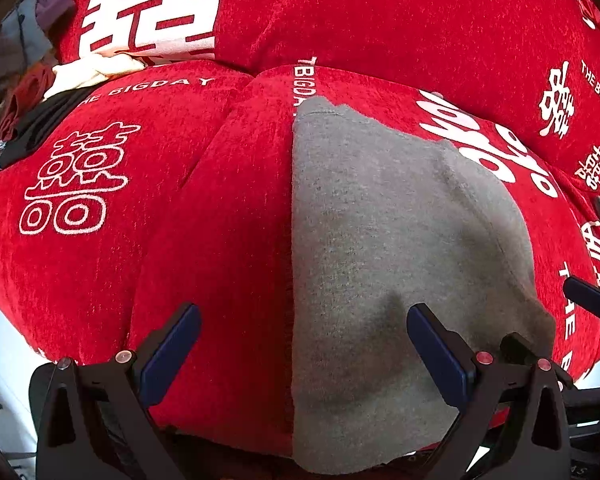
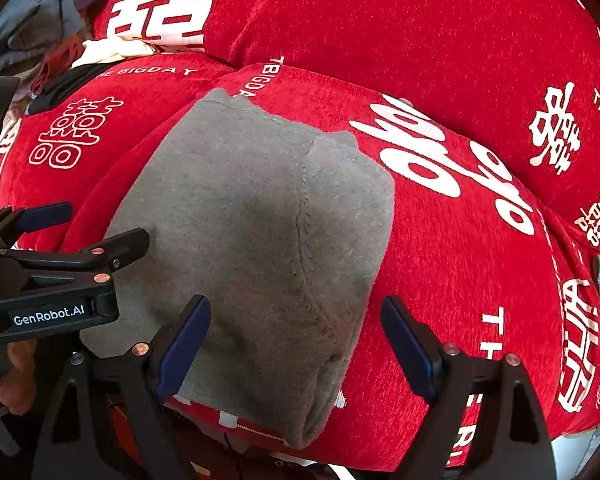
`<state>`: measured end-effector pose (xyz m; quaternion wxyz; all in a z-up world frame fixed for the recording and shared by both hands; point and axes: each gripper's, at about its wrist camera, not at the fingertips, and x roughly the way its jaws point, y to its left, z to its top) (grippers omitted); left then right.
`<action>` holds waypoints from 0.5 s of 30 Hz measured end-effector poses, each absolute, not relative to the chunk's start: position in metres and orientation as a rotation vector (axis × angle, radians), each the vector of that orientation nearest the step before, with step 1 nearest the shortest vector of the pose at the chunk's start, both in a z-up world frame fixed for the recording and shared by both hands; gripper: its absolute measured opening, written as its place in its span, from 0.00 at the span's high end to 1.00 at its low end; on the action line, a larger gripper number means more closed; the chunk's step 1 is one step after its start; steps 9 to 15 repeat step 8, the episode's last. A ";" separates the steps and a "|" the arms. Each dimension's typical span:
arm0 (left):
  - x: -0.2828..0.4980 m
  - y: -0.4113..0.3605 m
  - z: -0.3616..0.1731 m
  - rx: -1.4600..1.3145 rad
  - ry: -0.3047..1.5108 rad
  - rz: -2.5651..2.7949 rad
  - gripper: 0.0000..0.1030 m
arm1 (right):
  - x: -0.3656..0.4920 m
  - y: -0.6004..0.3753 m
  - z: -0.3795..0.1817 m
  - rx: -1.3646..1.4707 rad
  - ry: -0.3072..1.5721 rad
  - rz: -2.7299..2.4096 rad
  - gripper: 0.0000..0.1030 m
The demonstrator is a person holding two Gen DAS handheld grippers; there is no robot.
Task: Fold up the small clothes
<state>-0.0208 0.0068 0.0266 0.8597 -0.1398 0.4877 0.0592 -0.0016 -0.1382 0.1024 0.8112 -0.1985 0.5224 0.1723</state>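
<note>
Grey garment (image 1: 400,260) lies folded on the red sofa cushion (image 1: 204,216), near edge cut off. Left gripper (image 1: 304,356) and right gripper (image 2: 296,344) both gape wide, empty. Clothes pile (image 2: 52,20) far left, too blurry.

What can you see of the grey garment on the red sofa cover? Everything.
The grey garment is a small piece of soft, fleecy-looking knit, folded into a compact, roughly rectangular block. A stitched seam runs along its length, and doubled layers show at its near right corner. It lies flat on the red sofa cover, near the seat's front edge. Both tools are open: the left tool hangs above its near part and the right tool above its near right corner; neither grips it.
</note>
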 end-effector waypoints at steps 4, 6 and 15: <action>-0.022 0.008 0.027 -0.290 1.021 0.127 0.00 | -0.003 -0.139 0.102 -0.421 1.115 0.373 0.14; -0.023 0.008 0.026 -0.285 1.020 0.128 0.00 | -0.004 -0.140 0.102 -0.418 1.116 0.375 0.14; -0.024 0.007 0.026 -0.278 1.023 0.131 0.00 | -0.005 -0.142 0.101 -0.415 1.117 0.377 0.14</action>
